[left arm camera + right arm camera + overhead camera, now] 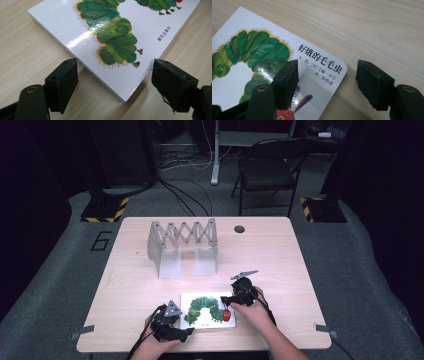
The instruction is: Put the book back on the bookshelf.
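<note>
Caterpillar book [208, 310] flat near table's [280, 250] front edge, long axis along that edge. Left gripper [172, 327] at book's near-left corner, jaws spread astride it. Right gripper [235, 298] at book's right corner, jaws parted. Bare wood beyond book toward metal rack [182, 245].

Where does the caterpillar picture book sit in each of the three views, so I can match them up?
High view: the book lies flat at the table's near edge, between the left gripper and right gripper.
Left gripper view: one corner of the book points down between the open jaws.
Right gripper view: the book fills the left, one jaw over its titled corner.
Shared landmark: the green caterpillar on the cover.
</note>
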Demonstrator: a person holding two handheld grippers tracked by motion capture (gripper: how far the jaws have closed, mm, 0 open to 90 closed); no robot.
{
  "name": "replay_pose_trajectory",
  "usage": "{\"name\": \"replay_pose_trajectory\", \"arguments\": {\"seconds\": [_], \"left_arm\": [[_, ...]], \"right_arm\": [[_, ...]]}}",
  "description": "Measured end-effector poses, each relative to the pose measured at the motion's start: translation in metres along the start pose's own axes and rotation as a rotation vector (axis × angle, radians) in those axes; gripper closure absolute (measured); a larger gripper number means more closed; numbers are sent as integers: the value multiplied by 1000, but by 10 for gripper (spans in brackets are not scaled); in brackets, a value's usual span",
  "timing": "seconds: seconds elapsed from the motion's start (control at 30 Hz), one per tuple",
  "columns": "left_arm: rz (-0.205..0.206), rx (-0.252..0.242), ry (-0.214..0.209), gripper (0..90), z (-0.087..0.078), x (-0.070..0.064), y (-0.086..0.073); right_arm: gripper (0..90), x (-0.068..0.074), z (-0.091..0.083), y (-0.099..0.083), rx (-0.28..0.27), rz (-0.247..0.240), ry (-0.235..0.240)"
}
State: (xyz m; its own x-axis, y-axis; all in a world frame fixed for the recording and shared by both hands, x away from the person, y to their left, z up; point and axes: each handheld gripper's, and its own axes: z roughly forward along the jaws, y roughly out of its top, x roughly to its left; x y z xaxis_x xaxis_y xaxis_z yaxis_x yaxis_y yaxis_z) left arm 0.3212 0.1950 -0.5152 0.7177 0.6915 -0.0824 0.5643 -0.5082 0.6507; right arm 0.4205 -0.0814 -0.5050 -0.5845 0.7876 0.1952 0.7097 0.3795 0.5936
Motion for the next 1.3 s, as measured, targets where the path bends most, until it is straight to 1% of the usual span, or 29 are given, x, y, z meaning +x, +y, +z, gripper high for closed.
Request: {"name": "replay_pose_trajectory", "arguments": {"seconds": [0.13,0.17,0.2,0.23,0.33,0.37,0.4,0.47,0.5,0.6,0.63,0.7,0.73,0.77,0.87,0.9,0.97,1.0,1.07,1.1,1.13,1.17,1.23,1.27,1.3], "left_arm": [[4,-4,5,204,1,-1,0],[4,-4,5,198,1,-1,0],[-4,-8,0,190,2,-2,-1],[5,-10,5,185,2,-2,-1],[11,-11,7,180,2,-2,-1],[11,-12,7,180,2,-2,-1],[11,-12,7,180,2,-2,-1],[15,-17,9,179,3,-3,-1],[18,-16,13,178,3,-3,-1],[23,-12,4,177,4,-3,0],[21,-15,6,176,4,-3,0],[16,-24,10,172,5,-5,-1],[22,-22,17,171,5,-5,-1],[22,-22,17,171,5,-5,-1],[35,-24,14,168,6,-5,0],[38,-28,20,167,7,-6,0],[35,-28,13,164,8,-7,0],[48,-26,25,163,8,-8,0],[53,-29,24,156,9,-8,0],[53,-19,21,153,9,-9,0],[52,-29,29,152,9,-10,0],[54,-28,34,150,9,-10,0],[53,-33,36,149,10,-11,0],[53,-33,36,149,10,-11,0],[65,-20,47,149,9,-10,0]], "right_arm": [[337,0,1,1,3,20,9],[337,0,1,1,3,20,9],[334,-1,2,1,8,16,23],[334,0,2,1,9,19,21],[334,-1,2,1,8,11,27],[338,1,2,1,9,22,28],[340,1,3,1,7,15,29],[346,2,3,1,7,17,31],[340,3,3,1,13,8,38],[344,3,3,2,16,12,27],[347,4,3,2,16,21,20],[358,3,2,2,23,21,12],[361,4,1,2,28,34,10],[365,2,0,2,38,28,15],[373,1,0,2,38,38,11],[373,1,0,3,36,48,11],[362,0,0,3,25,46,6],[356,0,0,3,24,44,6],[348,0,1,2,25,42,10],[348,0,1,2,25,46,9],[349,0,1,2,25,45,9],[350,0,1,2,24,44,10],[350,-1,1,2,24,41,10],[350,-1,1,2,24,41,10],[348,-1,1,2,22,42,9]]}}
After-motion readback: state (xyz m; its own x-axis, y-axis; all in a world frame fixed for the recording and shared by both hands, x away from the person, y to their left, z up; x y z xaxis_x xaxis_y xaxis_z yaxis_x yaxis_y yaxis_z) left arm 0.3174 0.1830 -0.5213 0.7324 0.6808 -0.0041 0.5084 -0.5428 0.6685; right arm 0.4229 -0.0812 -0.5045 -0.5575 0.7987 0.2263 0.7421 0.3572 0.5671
